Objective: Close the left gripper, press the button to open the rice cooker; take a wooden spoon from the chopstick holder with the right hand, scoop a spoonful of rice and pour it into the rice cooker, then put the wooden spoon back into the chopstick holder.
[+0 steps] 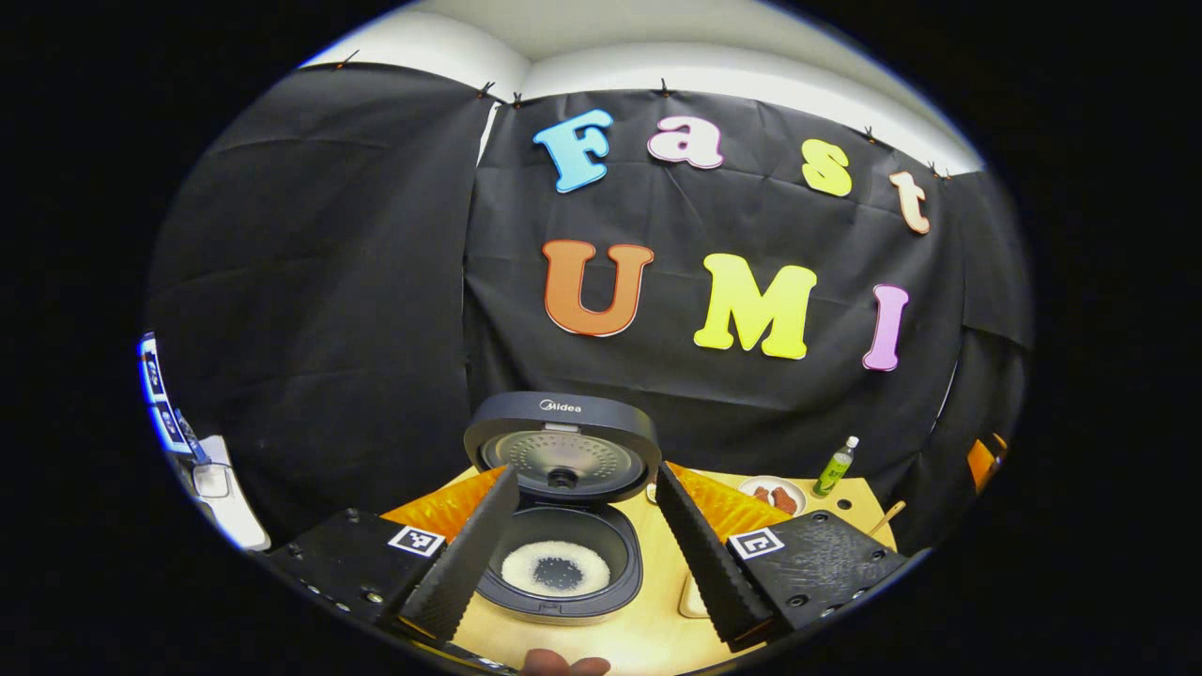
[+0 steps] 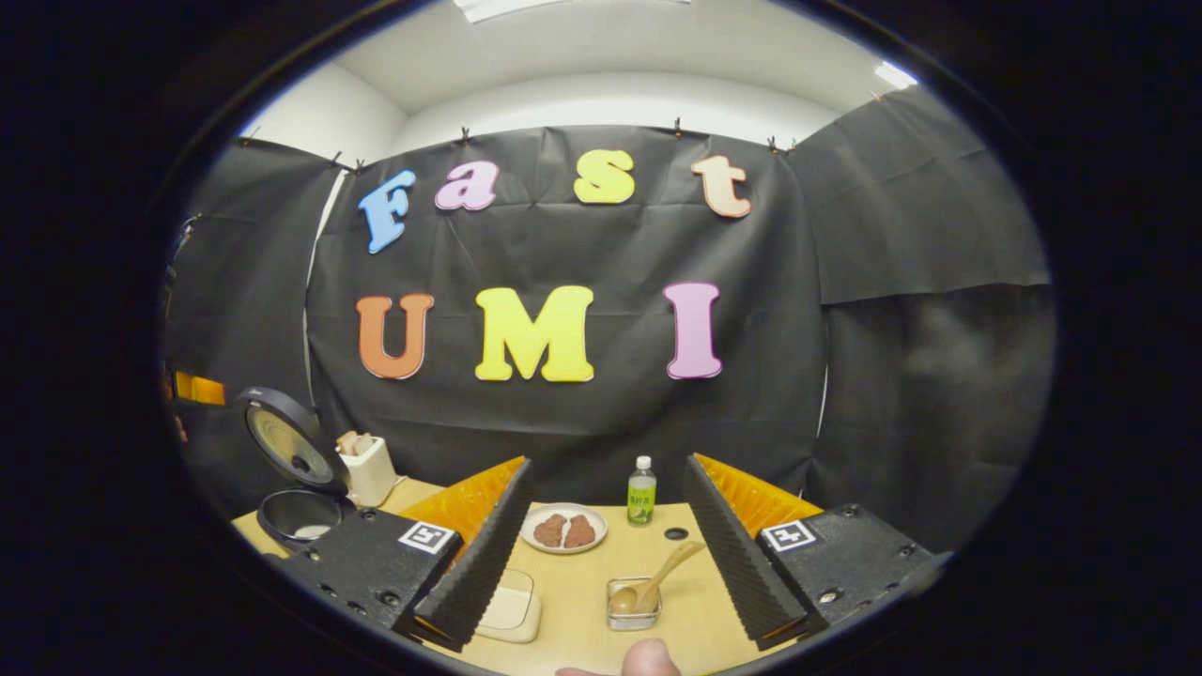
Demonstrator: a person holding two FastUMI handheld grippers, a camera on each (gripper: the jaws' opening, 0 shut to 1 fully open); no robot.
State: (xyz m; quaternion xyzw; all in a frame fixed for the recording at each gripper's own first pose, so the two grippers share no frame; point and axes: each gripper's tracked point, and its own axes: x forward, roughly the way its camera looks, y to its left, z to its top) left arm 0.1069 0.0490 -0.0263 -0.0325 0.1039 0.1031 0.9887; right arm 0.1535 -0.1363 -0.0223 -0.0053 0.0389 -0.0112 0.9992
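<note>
While the rice cooker (image 1: 560, 526) stands with its lid (image 1: 562, 449) raised, a ring of white rice (image 1: 556, 568) shows in the bottom of its dark pot, so rice looks already poured in. In the left gripper view the cooker sits on the wooden table (image 1: 648, 620) straight ahead of the left gripper (image 1: 584, 554), framed between its two fingers. Those fingers are spread wide and grip nothing.

In the right gripper view the right gripper (image 2: 608, 563) is also spread wide and empty. Between its fingers, near the camera, a small clear container (image 2: 633, 606) rests on the table. The wooden spoon (image 2: 653, 576) lies in it, bowl down in the container, handle slanting up, away and to the right. Its long axis runs from near-left to far-right, and the handle tip ends close to the right finger. Whether this container is the chopstick holder or the rice dish I cannot tell.

Farther off lie a plate (image 2: 563, 528) of brown food and a green bottle (image 2: 641, 491). A pale flat tray (image 2: 508, 606) lies near the left finger. The cooker appears again at the far left edge, beside a white box (image 2: 368, 469).

The right gripper is plainly the nearer one to the spoon. If the spoon is to be lifted again, the fingers would need to come down over the slanted handle and pinch across it.
</note>
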